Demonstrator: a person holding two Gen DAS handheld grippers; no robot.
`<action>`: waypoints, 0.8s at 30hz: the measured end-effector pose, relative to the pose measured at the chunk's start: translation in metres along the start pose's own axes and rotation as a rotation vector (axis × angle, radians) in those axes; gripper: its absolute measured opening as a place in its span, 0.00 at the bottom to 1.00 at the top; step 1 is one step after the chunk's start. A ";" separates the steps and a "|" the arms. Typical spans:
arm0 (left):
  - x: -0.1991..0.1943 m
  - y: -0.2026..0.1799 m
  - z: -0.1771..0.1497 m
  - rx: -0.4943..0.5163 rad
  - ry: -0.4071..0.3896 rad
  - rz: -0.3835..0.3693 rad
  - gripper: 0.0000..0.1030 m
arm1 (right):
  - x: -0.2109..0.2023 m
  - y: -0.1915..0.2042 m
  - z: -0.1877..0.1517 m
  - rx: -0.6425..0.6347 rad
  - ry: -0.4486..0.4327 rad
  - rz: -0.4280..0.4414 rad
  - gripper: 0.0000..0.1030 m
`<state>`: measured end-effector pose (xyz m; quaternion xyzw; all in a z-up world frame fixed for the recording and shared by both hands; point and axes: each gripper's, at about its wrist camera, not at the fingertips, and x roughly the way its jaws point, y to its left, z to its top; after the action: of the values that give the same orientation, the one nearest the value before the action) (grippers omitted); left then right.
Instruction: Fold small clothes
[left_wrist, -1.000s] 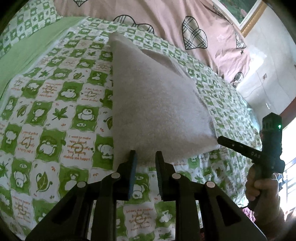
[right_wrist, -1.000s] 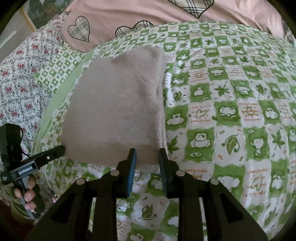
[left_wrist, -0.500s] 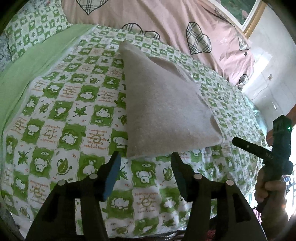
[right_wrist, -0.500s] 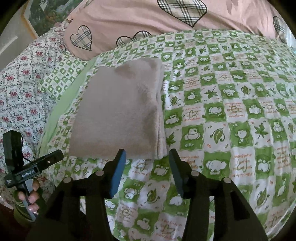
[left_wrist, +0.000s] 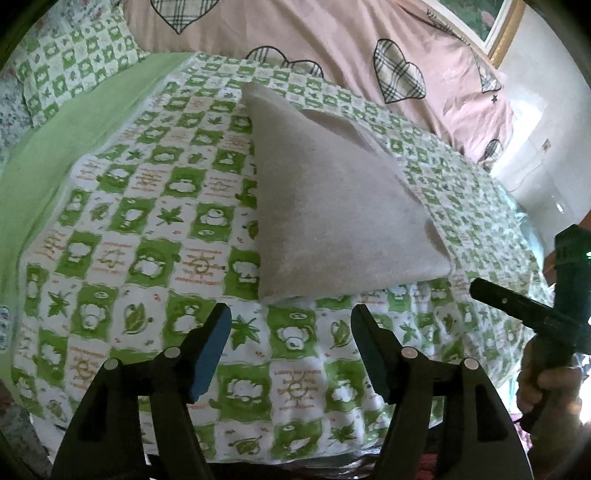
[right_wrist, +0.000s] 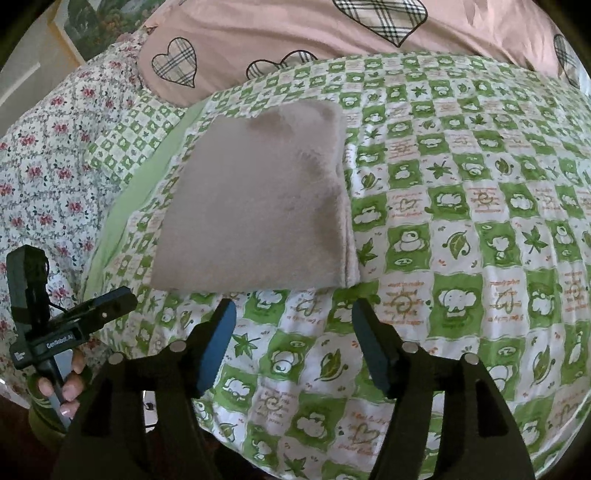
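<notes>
Folded beige garment (left_wrist: 332, 206) lay flat on the bed, on a green-and-white checked sheet (left_wrist: 147, 229), its layered edge (right_wrist: 349, 236) along one side. Pink quilt with plaid hearts (left_wrist: 332, 40) lay behind it; floral bedding (right_wrist: 48, 162) off to one side. Left claw (left_wrist: 291, 326) hung just short of the garment's near edge, jaws wide, holding nothing. Right claw (right_wrist: 293, 323) likewise wide and empty, near the same edge, not touching.

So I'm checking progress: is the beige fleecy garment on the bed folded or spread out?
Folded. The beige fleecy garment lies as a compact rectangle with stacked layer edges along its right side, on the green checked bedsheet.
</notes>
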<state>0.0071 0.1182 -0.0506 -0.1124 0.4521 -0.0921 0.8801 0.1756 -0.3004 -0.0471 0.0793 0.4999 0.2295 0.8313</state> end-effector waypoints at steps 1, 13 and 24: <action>-0.002 0.000 0.000 0.004 -0.003 0.022 0.70 | 0.000 0.001 0.000 -0.007 0.000 0.000 0.67; -0.012 -0.012 -0.003 0.067 -0.014 0.191 0.76 | 0.004 0.009 -0.004 -0.065 -0.011 -0.011 0.72; -0.031 -0.030 0.010 0.167 -0.114 0.300 0.80 | -0.010 0.023 0.001 -0.227 -0.070 -0.057 0.75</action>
<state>-0.0042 0.0991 -0.0126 0.0246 0.4038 0.0096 0.9145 0.1653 -0.2844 -0.0297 -0.0215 0.4433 0.2582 0.8581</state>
